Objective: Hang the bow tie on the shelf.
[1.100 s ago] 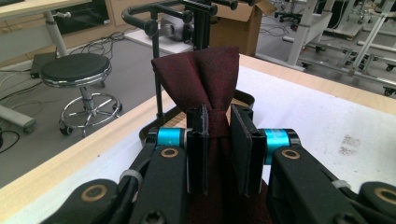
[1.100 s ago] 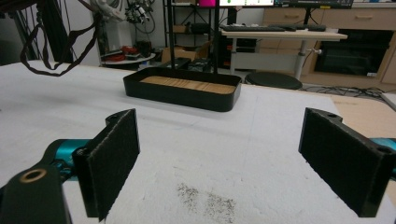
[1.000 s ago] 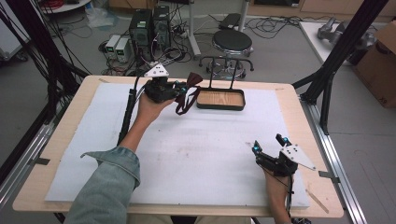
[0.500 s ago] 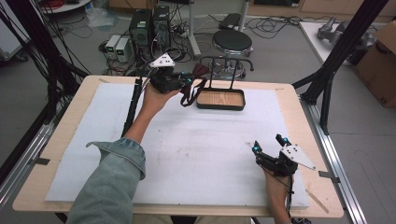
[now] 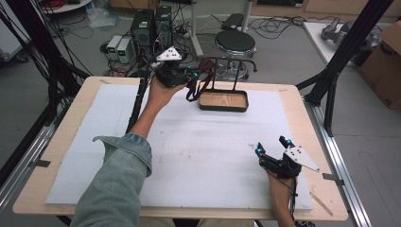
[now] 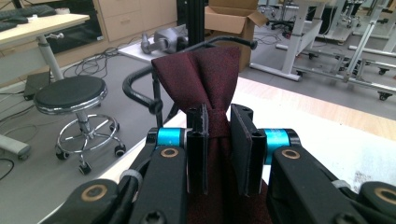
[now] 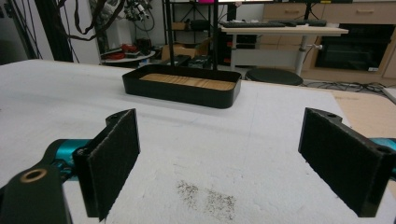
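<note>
From the high view, one dark red tie hangs from the left tongs, raised beside the one black rack over one wooden tray; it possibly touches the rack's bar. In the left gripper view, the tongs pinch the tie. In the right gripper view, the right tongs are spread above the white surface.

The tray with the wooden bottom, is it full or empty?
Empty. The tray shows only bare wood inside. The dark red tie is up in the left tongs, at the black rack.

Dark maroon tie, black fingers
</note>
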